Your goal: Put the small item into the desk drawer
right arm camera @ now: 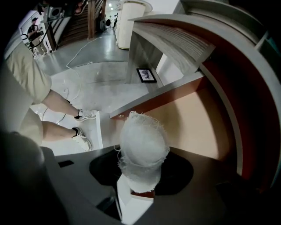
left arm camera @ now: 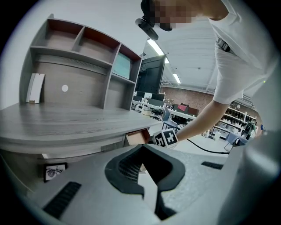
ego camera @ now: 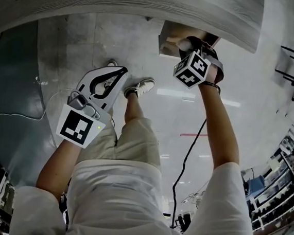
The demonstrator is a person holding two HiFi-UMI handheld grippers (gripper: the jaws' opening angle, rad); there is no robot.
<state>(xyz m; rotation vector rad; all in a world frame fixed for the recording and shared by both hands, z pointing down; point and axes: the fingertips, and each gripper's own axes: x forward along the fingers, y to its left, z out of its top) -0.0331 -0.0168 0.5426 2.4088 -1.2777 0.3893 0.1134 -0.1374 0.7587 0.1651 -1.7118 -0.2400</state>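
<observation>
The right tool (right arm camera: 139,173) grips the small item (right arm camera: 143,138), a frayed white pad, tip-down over the open drawer (right arm camera: 193,123) at centre frame, so it looks ready to drop inside. The left tool (ego camera: 107,82), closed and empty, hangs at left, clear of the worktop (ego camera: 147,6).

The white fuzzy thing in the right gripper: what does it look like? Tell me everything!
It is a small, rounded white lump that looks like loosely woven cloth, with frayed threads sticking out round its edge. The right gripper pinches one end between its fingers, so most of it stands out past them. It is poised above the open drawer, whose inside looks tan, and seems to touch only the fingers.
</observation>
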